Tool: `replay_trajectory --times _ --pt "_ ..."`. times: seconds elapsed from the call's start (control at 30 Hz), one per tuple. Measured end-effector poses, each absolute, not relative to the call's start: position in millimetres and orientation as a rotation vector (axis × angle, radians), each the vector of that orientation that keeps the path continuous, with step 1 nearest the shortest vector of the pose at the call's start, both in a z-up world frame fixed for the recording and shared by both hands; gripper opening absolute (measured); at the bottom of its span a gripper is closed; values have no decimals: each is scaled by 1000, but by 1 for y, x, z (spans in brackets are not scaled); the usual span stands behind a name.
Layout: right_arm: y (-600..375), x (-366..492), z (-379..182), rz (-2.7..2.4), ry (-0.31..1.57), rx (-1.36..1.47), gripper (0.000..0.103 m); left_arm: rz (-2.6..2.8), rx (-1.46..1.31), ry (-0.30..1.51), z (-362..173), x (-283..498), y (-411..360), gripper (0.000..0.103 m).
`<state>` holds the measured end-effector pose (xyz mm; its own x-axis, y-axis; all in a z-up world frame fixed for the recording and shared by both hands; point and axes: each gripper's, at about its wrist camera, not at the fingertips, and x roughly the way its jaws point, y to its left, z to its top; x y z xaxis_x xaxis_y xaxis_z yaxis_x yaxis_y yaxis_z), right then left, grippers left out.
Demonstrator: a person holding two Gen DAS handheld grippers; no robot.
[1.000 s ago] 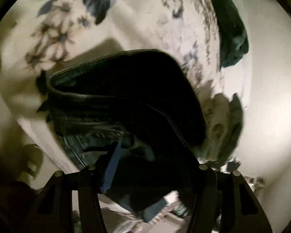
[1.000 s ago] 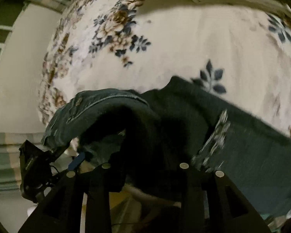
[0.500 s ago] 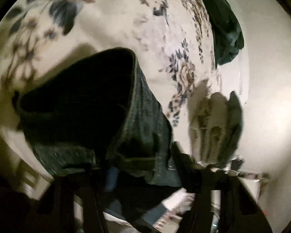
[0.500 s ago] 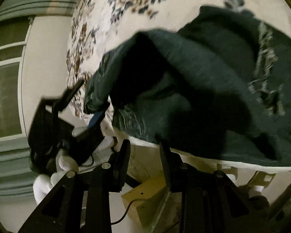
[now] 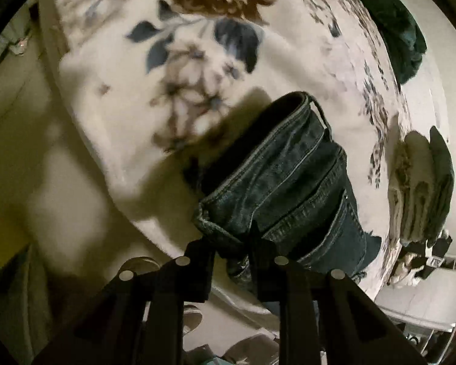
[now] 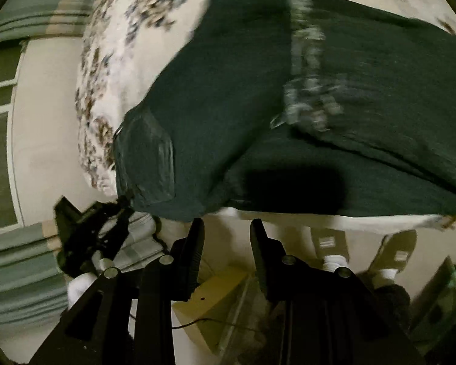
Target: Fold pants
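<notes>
A bed fills both views, spread with a cream cover printed in brown and blue flowers, pale wall and a striped green curtain off to the side. On the bed lie the pants, dark blue jeans, doubled over on themselves and lying along the near edge of the mattress.

Left wrist view: the left gripper has its jaws clenched on the jeans' waistband corner, denim bunched between the two black fingers, stitched seams and a belt loop running away from the grip. Beyond the jeans, a stack of folded clothes sits near the far edge of the bed, and a dark green garment lies well apart, further along.

Right wrist view: the right gripper hangs just below the mattress edge, jaws released, a clear gap between them and nothing held. Right above it the jeans show a back pocket at the left corner and a frayed, whitish torn patch across the upper layer. This view is motion-blurred. To the left, the other gripper bites that pocket corner. Down below, two feet in white socks and sandals stand on the floor beside a yellowish box.
</notes>
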<state>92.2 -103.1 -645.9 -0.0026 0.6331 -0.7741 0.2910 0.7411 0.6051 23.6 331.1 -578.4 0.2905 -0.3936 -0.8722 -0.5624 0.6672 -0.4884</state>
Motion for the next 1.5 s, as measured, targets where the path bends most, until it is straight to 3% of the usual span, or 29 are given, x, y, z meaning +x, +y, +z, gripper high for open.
replay_trajectory --times 0.2,0.27,0.33,0.43,0.57,0.7,0.8,1.0,1.17,1.2,1.27,1.4,1.5 --pt "-111 110 -649 286 1543 787 34 94 -865 1244 -529 26 323 22" --pt "-99 128 -645 305 1513 764 34 96 -834 1222 -515 24 320 34" --pt "-83 146 -642 332 1463 735 34 106 -802 1203 -512 30 319 38" --pt "-51 168 -650 359 1450 637 34 136 -797 1220 -518 43 315 38" --pt "-17 179 -704 334 1600 504 34 144 -777 1206 -517 41 307 39" --pt "-27 175 -689 350 1574 537 36 146 -888 1206 -537 21 299 39" --pt "-54 159 -682 314 1561 682 52 139 -1066 1158 -562 7 300 39" --pt "-82 138 -669 304 1534 754 58 136 -1243 1030 -605 18 304 48" --pt "-88 131 -674 297 1563 689 58 89 -1285 953 -599 4 307 50" --pt "-91 130 -673 296 1563 685 58 81 -1303 941 -598 -4 310 52" --pt "-102 126 -671 302 1561 688 58 93 -1326 906 -597 -18 317 66" --pt "-109 122 -669 313 1565 684 58 121 -1380 823 -605 -22 331 74" --pt "-105 122 -671 320 1573 680 58 125 -1359 841 -612 -2 332 89"
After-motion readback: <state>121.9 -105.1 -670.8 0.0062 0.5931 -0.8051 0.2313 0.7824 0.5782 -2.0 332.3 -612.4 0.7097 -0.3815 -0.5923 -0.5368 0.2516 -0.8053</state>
